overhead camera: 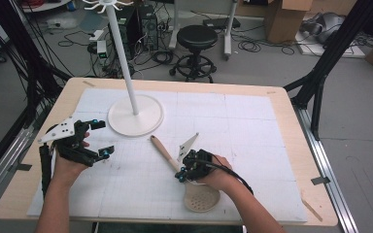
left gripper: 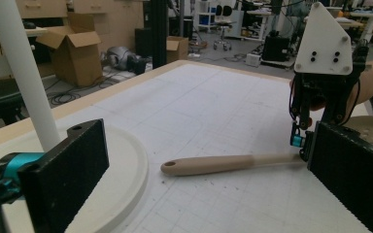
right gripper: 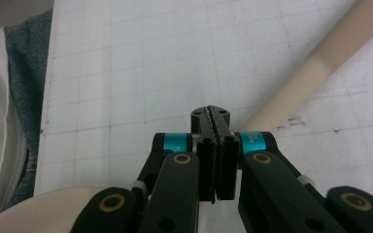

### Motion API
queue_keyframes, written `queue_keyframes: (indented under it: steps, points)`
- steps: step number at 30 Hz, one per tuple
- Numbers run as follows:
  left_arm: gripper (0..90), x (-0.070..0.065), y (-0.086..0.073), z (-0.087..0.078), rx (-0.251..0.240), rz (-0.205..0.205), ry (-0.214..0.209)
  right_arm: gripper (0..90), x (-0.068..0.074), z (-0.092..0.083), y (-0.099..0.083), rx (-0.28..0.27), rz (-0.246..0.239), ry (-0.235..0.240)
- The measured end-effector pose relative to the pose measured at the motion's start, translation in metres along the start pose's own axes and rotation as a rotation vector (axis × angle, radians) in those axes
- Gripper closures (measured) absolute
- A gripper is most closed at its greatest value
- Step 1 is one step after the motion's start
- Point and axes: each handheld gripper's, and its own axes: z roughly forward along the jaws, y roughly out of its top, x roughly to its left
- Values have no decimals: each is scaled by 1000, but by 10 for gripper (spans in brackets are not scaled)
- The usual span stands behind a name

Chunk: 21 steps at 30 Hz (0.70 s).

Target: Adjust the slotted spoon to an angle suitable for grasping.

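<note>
Jaws of the right gripper (overhead camera: 180, 175) are pressing together, empty, beside the beige wooden slotted spoon (overhead camera: 175, 162); left gripper (overhead camera: 103, 139) is gaping wide, empty.

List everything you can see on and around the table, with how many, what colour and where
Skimmer spoon: one, beige, on the mat near the front, handle toward the stand, round holed head nearest the person.
Stand: one, white, round base with a tall pole, left rear of the mat.
Mat: one, white with a grid, covering most of the table.
Table: one, light wood.
Stool: one, black, on the floor behind the table.
Cardboard boxes: at least two, brown, on the floor at the far right.
Left gripper: one, black, jaws open, over the mat's left side.
Right gripper: one, black, jaws shut with nothing between them, beside the spoon's handle.
</note>
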Motion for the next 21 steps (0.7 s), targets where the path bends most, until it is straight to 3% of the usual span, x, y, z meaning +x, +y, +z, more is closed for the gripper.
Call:
queue_keyframes:
  steps: [7,21]
  points:
    - [17,0,0,-1,-2,1,1,900,2,2,0,31,-24,-1]
    - [17,0,0,0,3,1,1,900,-22,-24,-28,43,85,-92]
